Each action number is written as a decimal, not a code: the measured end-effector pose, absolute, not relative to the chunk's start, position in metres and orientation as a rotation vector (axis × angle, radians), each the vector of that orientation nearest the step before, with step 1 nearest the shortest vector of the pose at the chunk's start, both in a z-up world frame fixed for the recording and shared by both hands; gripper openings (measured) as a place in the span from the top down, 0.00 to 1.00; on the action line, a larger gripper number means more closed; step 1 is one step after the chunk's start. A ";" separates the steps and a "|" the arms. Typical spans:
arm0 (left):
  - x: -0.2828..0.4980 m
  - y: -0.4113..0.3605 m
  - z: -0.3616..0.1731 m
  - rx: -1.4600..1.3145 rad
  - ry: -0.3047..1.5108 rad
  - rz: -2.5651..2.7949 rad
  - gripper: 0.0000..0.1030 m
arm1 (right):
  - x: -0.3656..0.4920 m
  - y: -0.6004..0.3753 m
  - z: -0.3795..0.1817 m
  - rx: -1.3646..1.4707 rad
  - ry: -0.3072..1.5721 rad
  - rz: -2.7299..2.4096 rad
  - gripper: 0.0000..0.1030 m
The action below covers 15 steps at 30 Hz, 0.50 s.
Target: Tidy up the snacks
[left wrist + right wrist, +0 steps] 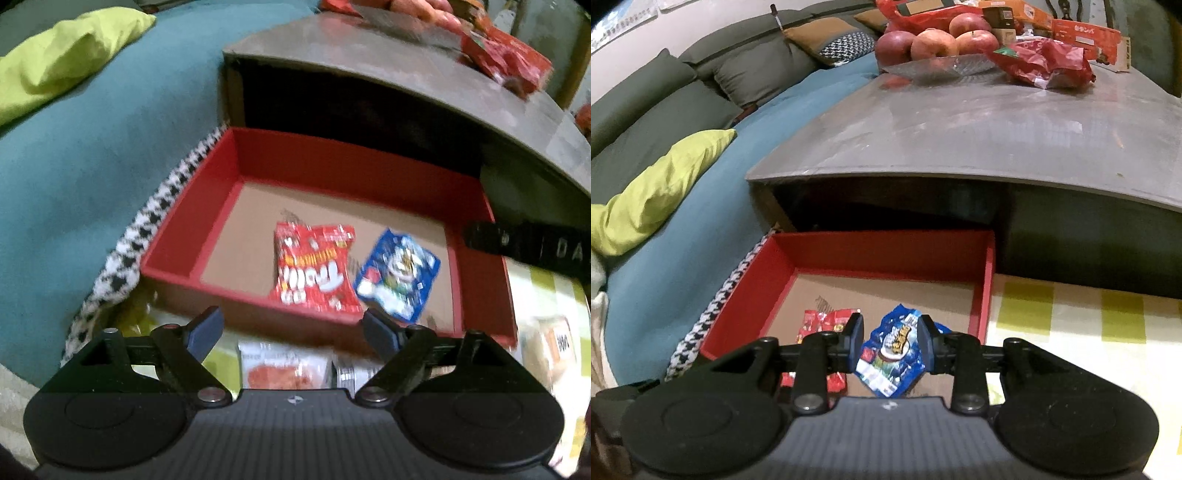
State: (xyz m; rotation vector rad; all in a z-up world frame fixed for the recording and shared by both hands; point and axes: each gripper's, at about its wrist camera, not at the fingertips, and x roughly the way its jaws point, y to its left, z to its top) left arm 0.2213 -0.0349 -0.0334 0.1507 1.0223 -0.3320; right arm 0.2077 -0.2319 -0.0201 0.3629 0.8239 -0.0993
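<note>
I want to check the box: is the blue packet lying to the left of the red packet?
No. In the left wrist view the blue packet lies right of the red packet in the red box.

Red box (173, 236); red packet (314, 266); blue packet (399, 273); houndstooth cloth (147, 229).
</note>
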 end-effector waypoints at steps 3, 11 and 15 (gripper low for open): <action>0.214 -0.035 -0.042 0.157 1.052 -0.372 0.15 | 0.201 -0.233 -0.017 0.362 0.827 -0.103 0.58; 0.192 -0.040 -0.047 0.146 1.097 -0.586 0.11 | 0.182 -0.235 -0.015 0.355 0.848 -0.101 0.58; 0.189 -0.055 -0.062 0.209 1.112 -0.693 0.10 | 0.174 -0.233 -0.017 0.336 0.872 -0.092 0.58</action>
